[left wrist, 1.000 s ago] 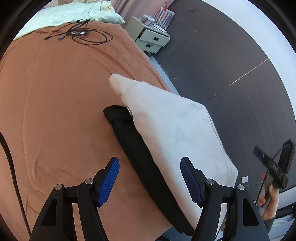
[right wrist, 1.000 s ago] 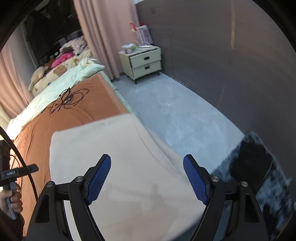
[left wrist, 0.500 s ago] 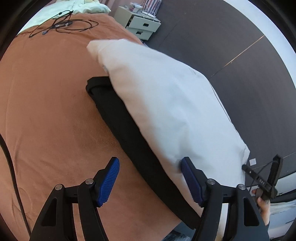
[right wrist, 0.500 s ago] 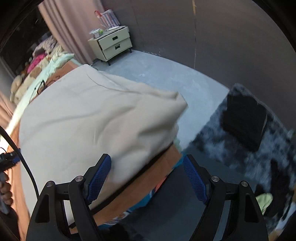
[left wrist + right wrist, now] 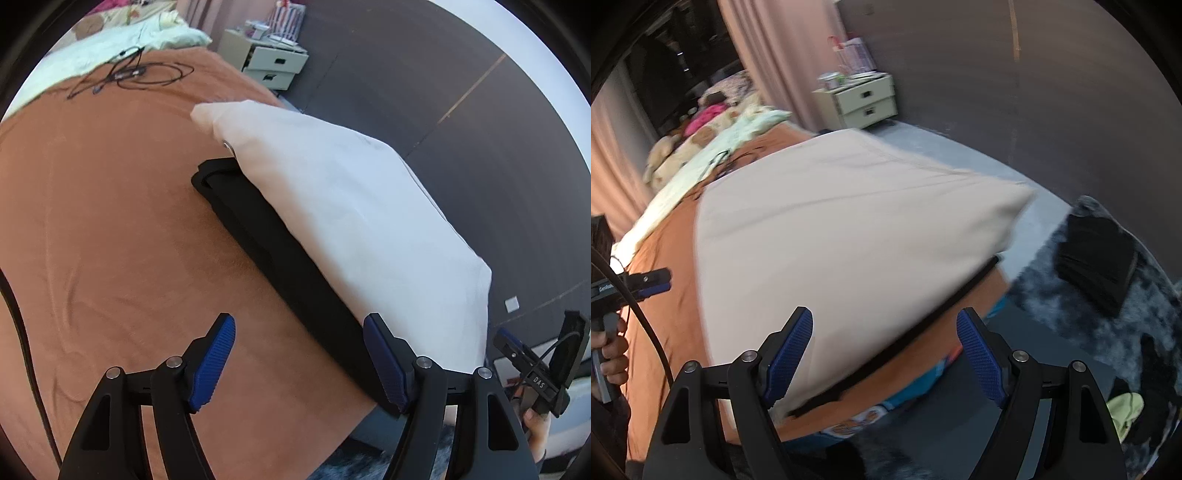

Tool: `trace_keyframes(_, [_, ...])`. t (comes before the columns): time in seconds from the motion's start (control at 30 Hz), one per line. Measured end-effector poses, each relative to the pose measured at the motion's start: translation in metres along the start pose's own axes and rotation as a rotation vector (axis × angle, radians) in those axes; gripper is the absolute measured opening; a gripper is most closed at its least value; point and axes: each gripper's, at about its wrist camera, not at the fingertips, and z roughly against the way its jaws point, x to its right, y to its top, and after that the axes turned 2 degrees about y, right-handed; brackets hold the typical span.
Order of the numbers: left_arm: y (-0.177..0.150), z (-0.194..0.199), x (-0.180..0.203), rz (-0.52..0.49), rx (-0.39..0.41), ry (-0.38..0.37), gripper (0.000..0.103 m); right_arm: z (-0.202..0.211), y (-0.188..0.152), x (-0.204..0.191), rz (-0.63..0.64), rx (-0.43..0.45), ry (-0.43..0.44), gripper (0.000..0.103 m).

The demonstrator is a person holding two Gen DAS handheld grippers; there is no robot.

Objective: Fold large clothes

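Since a moment ago both tools are sitting differently over the bed: the left tool [image 5: 299, 354] is now hanging lower and nearer the corner of the folded pile, and the right tool [image 5: 884, 354] is looking across the pile from its near edge instead of from over its middle. A cream folded cloth garment [image 5: 351, 221] is lying flat on top of a black folded garment [image 5: 280, 254], whose dark edge is sticking out along one side, and both are resting on the rust-brown bed cover [image 5: 103, 229] close to the bed's edge. Both tools are standing spread wide, blue pads apart, pinching nothing; the left one's right pad is hovering just beside the black edge, though I cannot tell if it is touching. Each tool is being held by a person's hand [image 5: 609, 354] at the side of the other view. Farther up the bed a tangle of black cables [image 5: 129, 74] is lying on the cover, and a pale two-drawer nightstand [image 5: 864, 99] is standing by the pink curtain [image 5: 779, 55].
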Motion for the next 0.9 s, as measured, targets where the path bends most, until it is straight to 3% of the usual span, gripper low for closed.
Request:
trace_keyframes(0.17, [-0.025,0.038,-0.012,-0.017,0.019,0.015,0.073,-0.016,-0.023,-0.015,0.011,-0.036,0.006,0.079])
trace_keyframes(0.4, [-0.050,0.080,-0.030,-0.029,0.030,0.047,0.073,-0.024,-0.045,0.001,-0.087,-0.031,0.055,0.079])
trace_keyframes(0.67, [-0.095,0.153,-0.038,-0.075,0.129,0.040,0.075,0.051,-0.078,-0.012,-0.049,0.059,0.013,0.079])
trace_keyframes(0.77, [-0.116,0.178,-0.041,-0.074,0.177,0.032,0.090,0.078,-0.096,-0.016,-0.039,0.100,0.012,0.080])
trace_keyframes(0.9, [-0.145,0.211,-0.043,-0.087,0.255,0.047,0.099,0.107,-0.123,-0.033,-0.007,0.168,0.006,0.088])
